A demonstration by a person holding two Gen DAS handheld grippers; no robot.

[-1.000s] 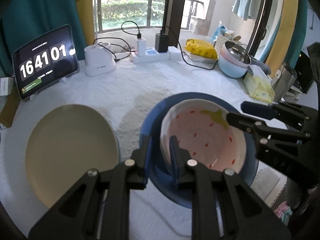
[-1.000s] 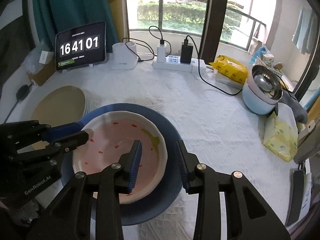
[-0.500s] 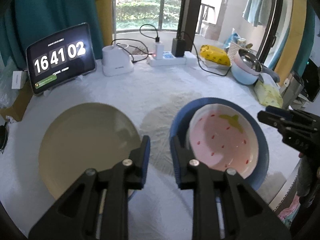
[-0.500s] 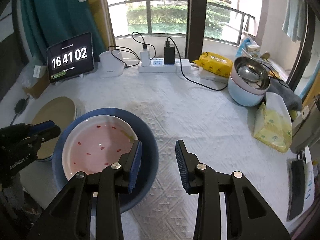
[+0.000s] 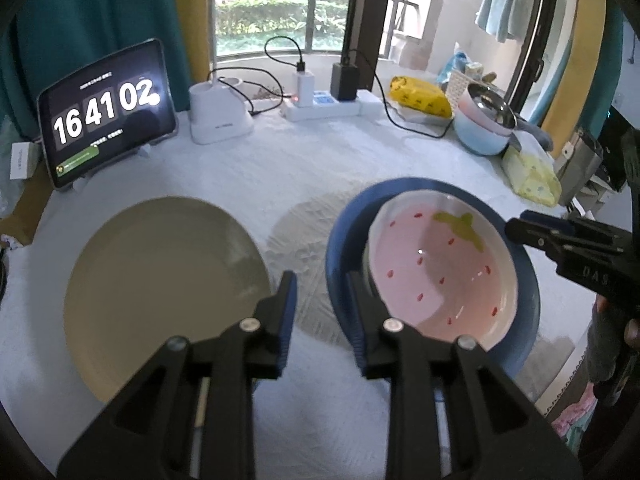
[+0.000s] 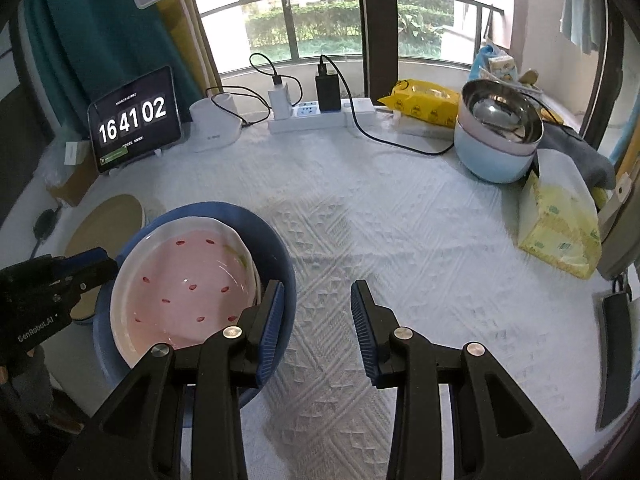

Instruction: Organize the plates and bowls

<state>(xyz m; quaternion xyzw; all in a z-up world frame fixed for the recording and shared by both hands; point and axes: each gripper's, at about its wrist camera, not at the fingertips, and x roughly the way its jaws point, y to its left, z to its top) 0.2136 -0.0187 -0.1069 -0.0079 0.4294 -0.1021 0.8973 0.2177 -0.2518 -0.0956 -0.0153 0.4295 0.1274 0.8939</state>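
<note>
Across white textured tablecloth (image 6: 400,240) — balcony window (image 6: 320,12) behind, left tool (image 5: 322,300) opening, empty, right tool (image 6: 318,308) apart, empty.

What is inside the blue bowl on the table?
Inside the blue bowl sits a pink strawberry-pattern bowl, white at the rim. It holds nothing. In the right wrist view, thin white edges show under its rim, perhaps another dish. The blue bowl's bottom is covered.
</note>
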